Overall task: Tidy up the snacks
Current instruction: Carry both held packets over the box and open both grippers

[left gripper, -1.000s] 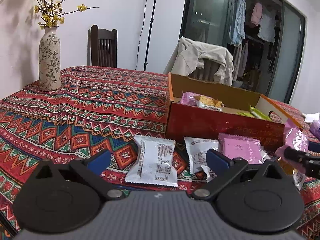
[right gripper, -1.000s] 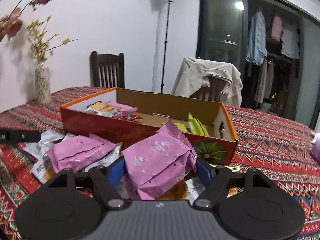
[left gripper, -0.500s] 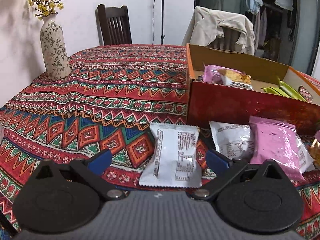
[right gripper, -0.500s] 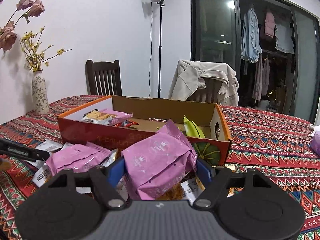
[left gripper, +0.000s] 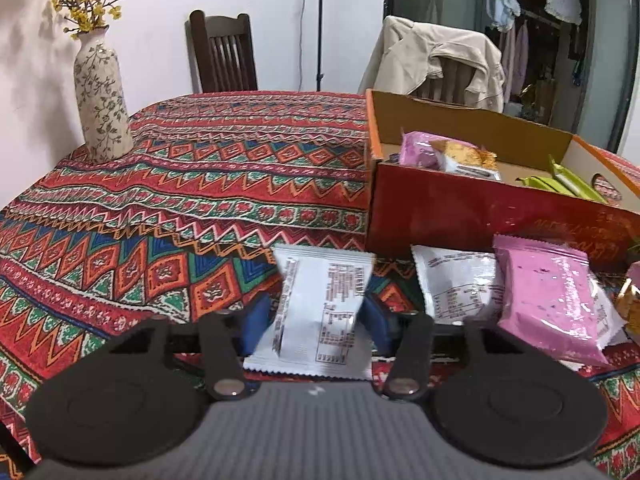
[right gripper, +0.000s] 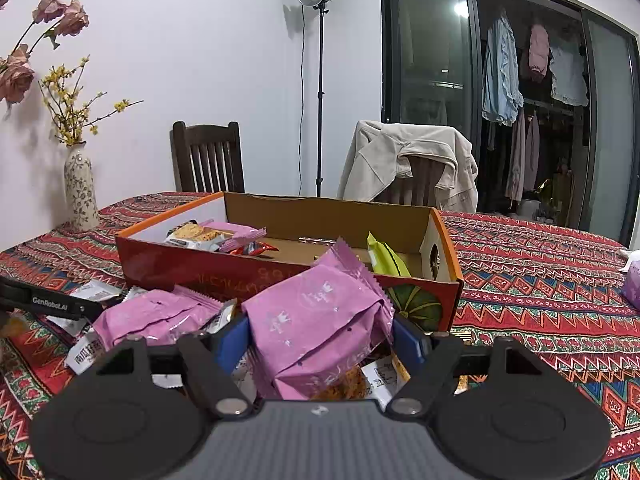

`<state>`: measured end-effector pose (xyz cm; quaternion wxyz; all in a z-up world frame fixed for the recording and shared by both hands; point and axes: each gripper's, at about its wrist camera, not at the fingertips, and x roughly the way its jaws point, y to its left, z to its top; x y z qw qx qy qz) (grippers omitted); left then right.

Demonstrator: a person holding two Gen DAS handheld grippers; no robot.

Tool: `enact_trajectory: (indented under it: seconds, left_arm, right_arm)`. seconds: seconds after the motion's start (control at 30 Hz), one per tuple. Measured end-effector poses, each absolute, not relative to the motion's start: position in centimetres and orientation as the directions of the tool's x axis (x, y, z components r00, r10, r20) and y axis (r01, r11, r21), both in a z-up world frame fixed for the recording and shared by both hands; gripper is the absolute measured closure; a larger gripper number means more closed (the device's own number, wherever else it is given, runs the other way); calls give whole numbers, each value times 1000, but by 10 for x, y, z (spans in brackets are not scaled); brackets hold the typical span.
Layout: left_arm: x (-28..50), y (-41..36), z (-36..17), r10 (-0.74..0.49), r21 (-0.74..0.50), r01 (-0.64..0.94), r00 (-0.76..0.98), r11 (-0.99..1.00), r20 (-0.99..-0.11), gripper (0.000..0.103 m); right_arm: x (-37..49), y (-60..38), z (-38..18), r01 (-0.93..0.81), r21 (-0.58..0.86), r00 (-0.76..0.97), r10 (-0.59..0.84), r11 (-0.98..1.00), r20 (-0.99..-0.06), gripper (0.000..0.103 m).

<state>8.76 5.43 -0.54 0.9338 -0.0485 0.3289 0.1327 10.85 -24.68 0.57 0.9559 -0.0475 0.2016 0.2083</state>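
On the patterned tablecloth a white snack packet [left gripper: 324, 280] lies between the blue pads of my left gripper [left gripper: 316, 320]. Its jaws are closing and the pads press the packet's sides, pinching it narrower. My right gripper [right gripper: 320, 340] is shut on a puffy pink snack packet [right gripper: 316, 316], held a little above the pile in front of the box. The red and orange cardboard box [left gripper: 460, 216] stands open just behind both packets. It holds pink and orange packets [left gripper: 440, 152] at its left end and green ones [left gripper: 568, 180] at its right.
Beside the held white packet lie another white packet [left gripper: 456, 280] and a pink one [left gripper: 548, 292]. A flowered vase [left gripper: 102, 96] stands at the table's far left corner. Two chairs, one draped with a beige jacket [right gripper: 408, 160], stand behind the table. A light stand [right gripper: 318, 92] rises by the wall.
The left gripper's wide-open jaws have come together onto the white packet after moving in over it. The right gripper keeps the pink packet in the same place.
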Motion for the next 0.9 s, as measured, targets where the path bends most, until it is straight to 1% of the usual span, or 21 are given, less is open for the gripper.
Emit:
enact_trajectory:
  seconds: [0.07, 0.13, 0.33, 0.57, 0.67, 0.9]
  left_arm:
    - [86, 52, -4, 208, -4, -268, 755, 963, -622, 59]
    - [85, 51, -3, 194, -13, -256, 764, 967, -615, 61]
    - [73, 51, 6, 214, -9, -266, 797, 964, -564, 61]
    - [53, 43, 34, 213, -5, -243, 861, 970, -461, 61]
    - [50, 35, 50, 192, -5, -213, 890, 977, -414, 61]
    - [66, 9, 82, 132, 5, -137, 942, 991, -308, 61]
  right_arm:
    - [108, -247, 6, -418, -6, 832, 380, 909, -404, 29]
    - [108, -247, 6, -421, -5, 832, 383, 907, -402, 29]
    - [109, -246, 5, -422, -3, 829, 385, 906, -404, 29]
    - [101, -250, 12, -425, -1, 849, 398, 905, -348, 29]
    - [100, -249, 18, -426, -17, 854, 396, 905, -337, 29]
    - [111, -246, 51, -429, 3, 856, 407, 903, -318, 29]
